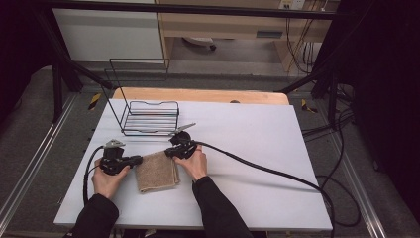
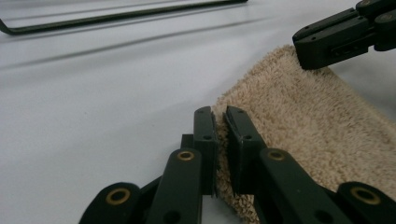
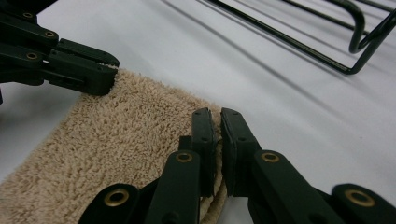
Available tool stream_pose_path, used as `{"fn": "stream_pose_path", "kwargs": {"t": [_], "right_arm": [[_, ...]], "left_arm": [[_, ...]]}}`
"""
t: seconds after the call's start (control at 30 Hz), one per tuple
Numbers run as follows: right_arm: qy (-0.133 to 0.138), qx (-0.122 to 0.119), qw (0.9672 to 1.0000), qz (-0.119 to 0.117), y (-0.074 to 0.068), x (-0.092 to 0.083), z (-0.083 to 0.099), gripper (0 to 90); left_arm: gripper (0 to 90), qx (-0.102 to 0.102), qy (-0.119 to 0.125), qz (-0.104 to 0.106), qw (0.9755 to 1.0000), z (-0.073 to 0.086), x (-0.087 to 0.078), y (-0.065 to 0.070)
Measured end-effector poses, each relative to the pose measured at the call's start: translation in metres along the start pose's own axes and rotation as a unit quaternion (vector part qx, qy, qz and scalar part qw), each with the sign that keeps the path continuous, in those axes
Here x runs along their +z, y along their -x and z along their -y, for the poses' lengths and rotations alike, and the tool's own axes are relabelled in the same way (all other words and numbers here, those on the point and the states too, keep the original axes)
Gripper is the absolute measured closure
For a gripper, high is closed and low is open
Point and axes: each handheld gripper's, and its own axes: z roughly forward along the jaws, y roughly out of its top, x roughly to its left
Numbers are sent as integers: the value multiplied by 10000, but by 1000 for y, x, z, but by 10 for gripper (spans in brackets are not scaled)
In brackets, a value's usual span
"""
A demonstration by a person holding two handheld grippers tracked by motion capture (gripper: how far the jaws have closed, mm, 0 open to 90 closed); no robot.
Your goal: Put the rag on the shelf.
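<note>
A folded tan towel (image 1: 156,171) lies flat on the white table (image 1: 257,148), near the front left. My left gripper (image 1: 138,159) is shut on the towel's far left corner; in the left gripper view the terry edge (image 2: 223,154) is pinched between its jaws (image 2: 219,116). My right gripper (image 1: 168,152) is shut on the far right corner, with the towel (image 3: 121,140) caught between its jaws (image 3: 217,116). Each gripper view shows the other gripper across the towel: the right gripper (image 2: 336,42) and the left gripper (image 3: 79,70).
A black wire rack (image 1: 148,116) with a tall back frame stands just behind the towel, its base bars close to the right gripper (image 3: 327,51). A thick black cable (image 1: 267,171) trails right across the table. The table's right half is bare.
</note>
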Motion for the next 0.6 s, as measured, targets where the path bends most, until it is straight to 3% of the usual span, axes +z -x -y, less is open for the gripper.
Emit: {"fn": "stream_pose_path", "kwargs": {"t": [0.6], "right_arm": [[454, -295, 9985, 38, -21, -36, -6, 851]], "left_arm": [[833, 299, 428, 136, 9985, -6, -31, 15]]}}
